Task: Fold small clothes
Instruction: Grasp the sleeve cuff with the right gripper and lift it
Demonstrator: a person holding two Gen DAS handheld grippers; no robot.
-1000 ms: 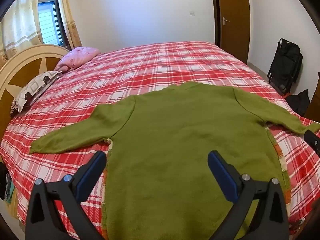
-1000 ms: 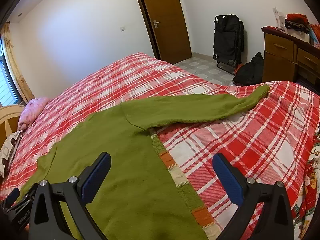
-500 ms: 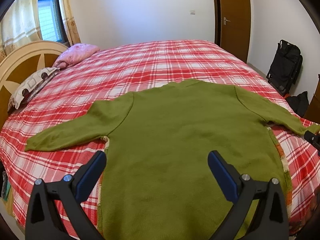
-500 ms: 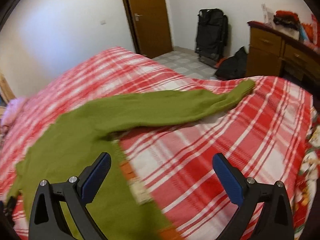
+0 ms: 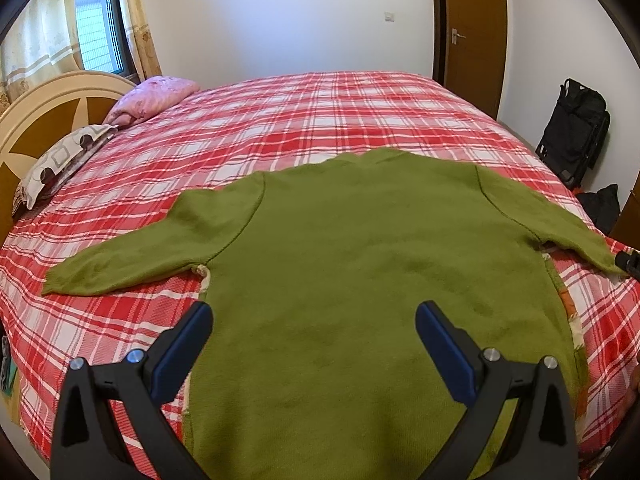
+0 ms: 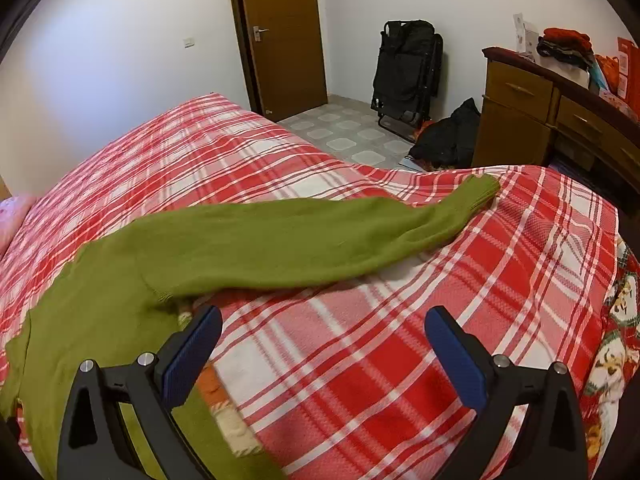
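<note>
Green sweater (image 5: 360, 264) flat on plaid bed (image 5: 320, 120), both grippers' fingers (image 5: 188, 344) (image 6: 452, 348) apart, empty

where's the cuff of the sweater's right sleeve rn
In the right wrist view the cuff lies flat on the plaid bedspread near the bed's far right edge, ahead of the open right gripper, toward the wooden dresser.

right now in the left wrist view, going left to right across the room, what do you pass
headboard → patterned pillow → pink pillow → green sweater on the plaid bed → door → black folded chair
</note>
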